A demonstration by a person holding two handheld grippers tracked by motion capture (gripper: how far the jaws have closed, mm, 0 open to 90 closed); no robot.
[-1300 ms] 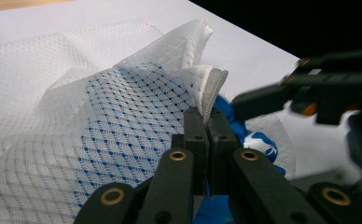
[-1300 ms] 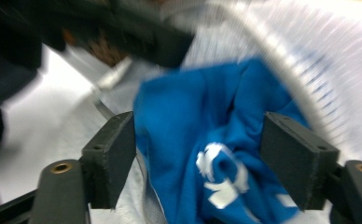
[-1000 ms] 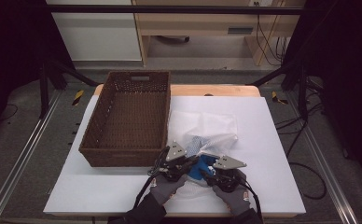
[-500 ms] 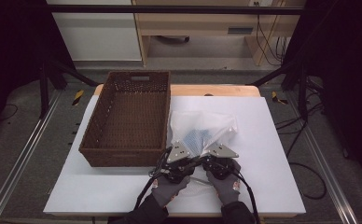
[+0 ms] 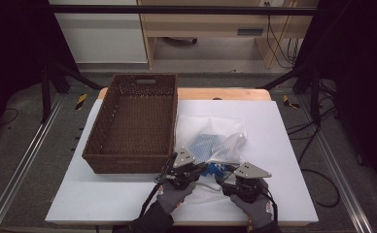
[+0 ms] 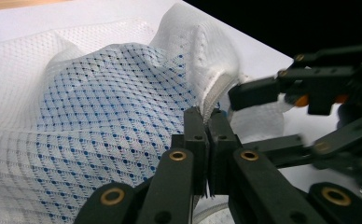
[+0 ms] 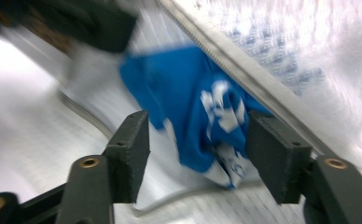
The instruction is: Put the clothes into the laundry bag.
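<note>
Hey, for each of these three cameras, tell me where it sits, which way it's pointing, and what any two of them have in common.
High view: above the person's side, looking forward and down at the white table, brown wicker basket and white mesh laundry bag; gloved hands and both grippers show.
Left gripper view: rides the left gripper, looking along its shut jaws pinching the bag's edge; the right gripper shows beyond.
Right gripper view: rides the right gripper, looking along open jaws at a blue patterned cloth.
Shared: all show the mesh bag.

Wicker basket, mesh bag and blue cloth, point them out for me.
wicker basket (image 5: 108, 127), high view, its left wall.
mesh bag (image 6: 100, 98), left gripper view, its bulging middle.
blue cloth (image 7: 193, 93), right gripper view, its upper fold.
</note>
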